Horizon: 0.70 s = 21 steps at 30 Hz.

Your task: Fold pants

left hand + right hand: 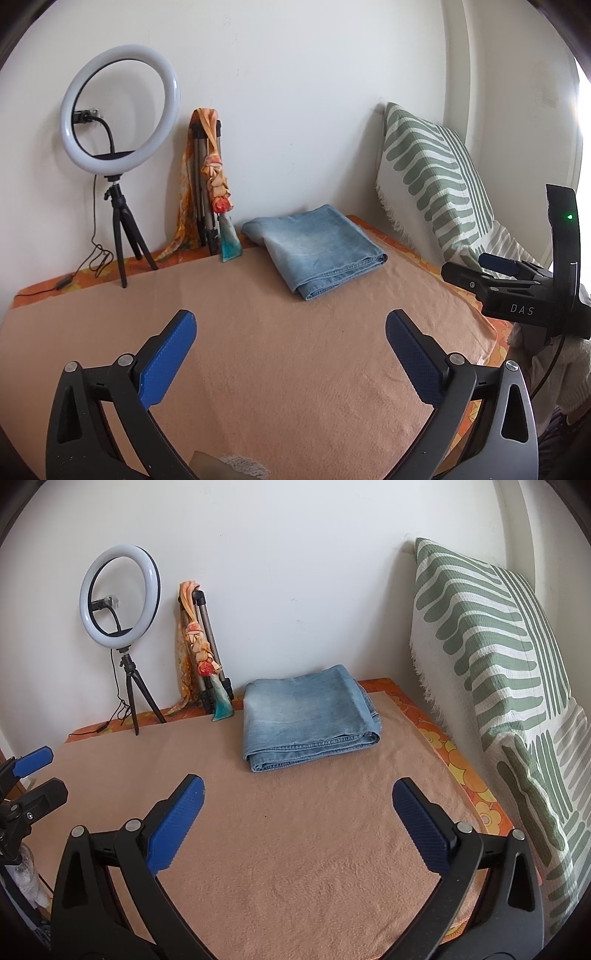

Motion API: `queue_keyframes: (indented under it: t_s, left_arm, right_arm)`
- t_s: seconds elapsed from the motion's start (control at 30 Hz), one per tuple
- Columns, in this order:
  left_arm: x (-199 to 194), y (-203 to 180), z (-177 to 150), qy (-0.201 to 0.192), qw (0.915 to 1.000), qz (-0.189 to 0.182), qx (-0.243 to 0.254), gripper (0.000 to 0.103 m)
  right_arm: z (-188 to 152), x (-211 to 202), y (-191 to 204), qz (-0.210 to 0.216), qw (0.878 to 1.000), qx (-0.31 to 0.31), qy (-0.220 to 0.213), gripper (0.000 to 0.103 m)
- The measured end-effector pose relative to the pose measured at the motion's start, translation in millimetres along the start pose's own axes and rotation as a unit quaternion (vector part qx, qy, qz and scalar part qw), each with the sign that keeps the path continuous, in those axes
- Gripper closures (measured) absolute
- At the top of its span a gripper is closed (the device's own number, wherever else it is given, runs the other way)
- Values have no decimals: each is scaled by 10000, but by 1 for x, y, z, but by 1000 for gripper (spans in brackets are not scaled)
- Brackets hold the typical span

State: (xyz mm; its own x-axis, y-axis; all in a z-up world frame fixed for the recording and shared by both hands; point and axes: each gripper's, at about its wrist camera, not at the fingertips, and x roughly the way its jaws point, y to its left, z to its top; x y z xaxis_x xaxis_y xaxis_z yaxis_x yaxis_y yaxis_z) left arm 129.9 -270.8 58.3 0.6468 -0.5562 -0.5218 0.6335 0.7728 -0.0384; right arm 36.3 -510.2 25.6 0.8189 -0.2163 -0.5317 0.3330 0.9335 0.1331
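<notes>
Light blue denim pants (318,246) lie folded into a compact rectangle at the far side of the tan blanket (277,350), near the wall. They also show in the right wrist view (308,718). My left gripper (290,325) is open and empty, held well back from the pants above the blanket. My right gripper (297,792) is open and empty too, also short of the pants. The right gripper shows at the right edge of the left wrist view (517,284). The left gripper shows at the left edge of the right wrist view (26,775).
A ring light on a black tripod (120,147) stands at the back left, its cable trailing on the orange floral cover (436,734). A folded tripod with an orange scarf (208,177) leans on the wall. A green-striped cushion (498,657) lines the right side.
</notes>
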Motion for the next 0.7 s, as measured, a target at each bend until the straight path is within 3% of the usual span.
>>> queue_keyframes:
  t_s: [0.23,0.7]
  left_arm:
    - [7,11,-4,160,9995,60,-252,1]
    - [9,17,-8,231,9992,167,-266,1]
  right_arm:
    - [-1,4,1,5,10000,9,-28,0]
    - [-2,12,6,33,10000,-11,28,0]
